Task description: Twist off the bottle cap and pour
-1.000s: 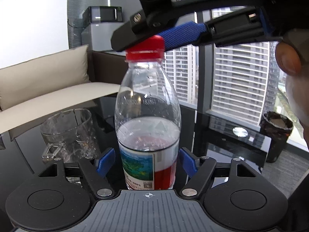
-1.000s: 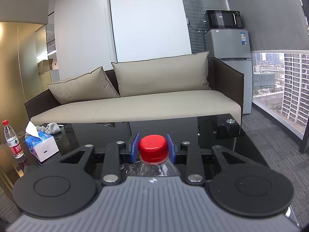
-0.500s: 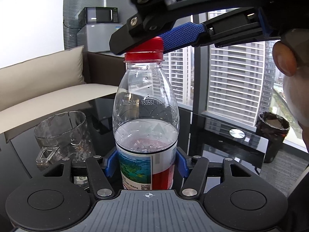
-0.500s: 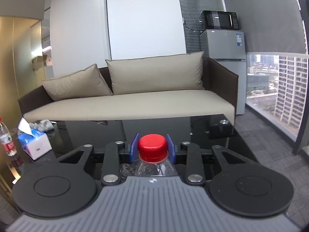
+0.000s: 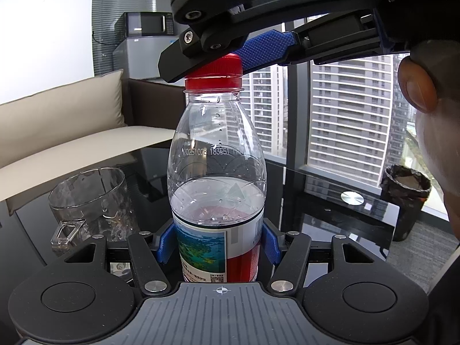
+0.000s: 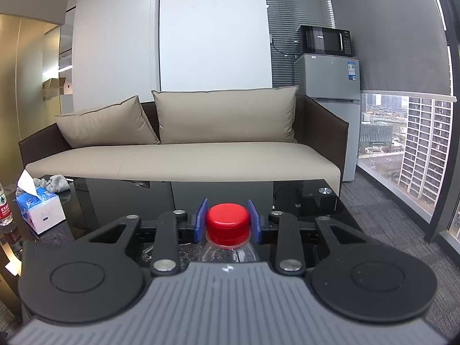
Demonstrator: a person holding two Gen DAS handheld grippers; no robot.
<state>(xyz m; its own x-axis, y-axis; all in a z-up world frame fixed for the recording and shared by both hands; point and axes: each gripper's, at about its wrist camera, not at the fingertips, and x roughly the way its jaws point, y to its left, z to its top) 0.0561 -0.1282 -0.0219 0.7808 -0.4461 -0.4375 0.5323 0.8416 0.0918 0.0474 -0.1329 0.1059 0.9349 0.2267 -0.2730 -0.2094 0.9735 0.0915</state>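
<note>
each claw [image 6: 227,221] is black with blue ribbed pads [image 5: 166,243], silver screws and a grey ridged base.

two bottles [image 5: 215,172] [image 6: 5,218], one glass [image 5: 92,201], two cushions [image 6: 106,123] [image 6: 227,115]

A glossy black table [image 5: 345,218] bears the bottle [image 5: 216,178], a glass cup [image 5: 92,201] and a tissue box [image 6: 40,210].

Left of the bottle [image 5: 215,178] a clear measuring cup [image 5: 92,204] stands near, narrowing that side (its handle faces the camera); the glass table [image 5: 339,215] to the right lies open.
</note>
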